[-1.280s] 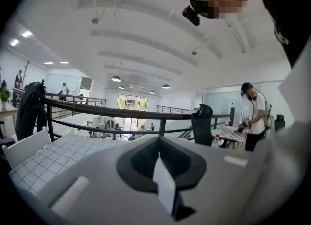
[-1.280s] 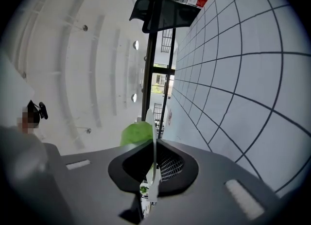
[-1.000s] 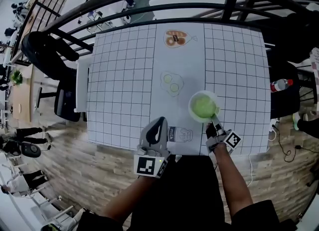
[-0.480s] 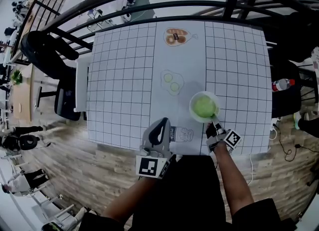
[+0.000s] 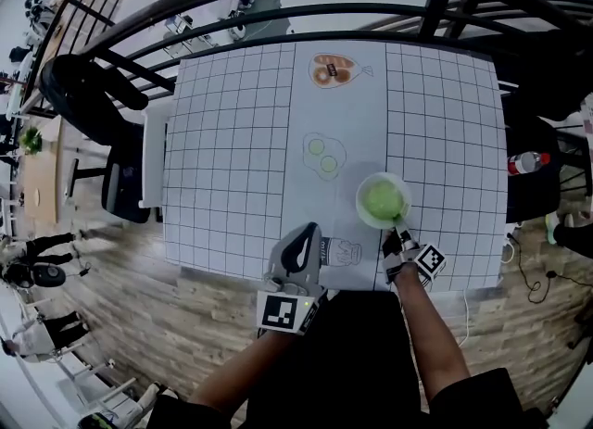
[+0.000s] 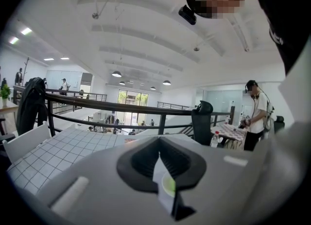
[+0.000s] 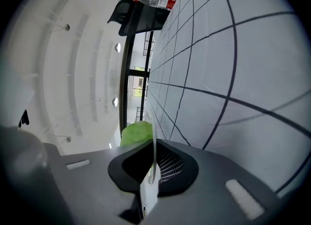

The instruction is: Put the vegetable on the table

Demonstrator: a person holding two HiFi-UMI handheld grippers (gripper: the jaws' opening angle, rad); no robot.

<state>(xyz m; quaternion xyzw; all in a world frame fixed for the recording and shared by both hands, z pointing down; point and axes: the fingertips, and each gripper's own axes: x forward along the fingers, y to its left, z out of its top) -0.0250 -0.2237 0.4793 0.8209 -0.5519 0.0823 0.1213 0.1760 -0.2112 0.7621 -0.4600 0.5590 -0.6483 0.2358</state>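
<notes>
Green and crumpled, the leafy vegetable (image 5: 382,199) lies in a pale round bowl (image 5: 361,203) at the near right of the white bench with the black grid (image 5: 222,140). It is beyond the printed milk carton (image 5: 341,251) and on your side of the printed fried eggs (image 5: 322,156). Your right claw (image 5: 401,233) is pinched on the bowl's near rim; its own view shows the thin edge clamped between the pads, the leaf just behind, and the gridded surface very close alongside. Your left claw (image 5: 302,237) rests at the bench's near edge, pressed together on nothing. Against the picture of a second ago almost nothing has shifted from above: the bowl keeps its place relative to the egg print and looks, if anything, a shade smaller, which suggests it has been eased down rather than carried sideways. Whether its base already touches the bench is not clear. You seem to be at the very end of the placing, so settle it flat before you let the rim go, or the tilted bowl may spill the leaf.
</notes>
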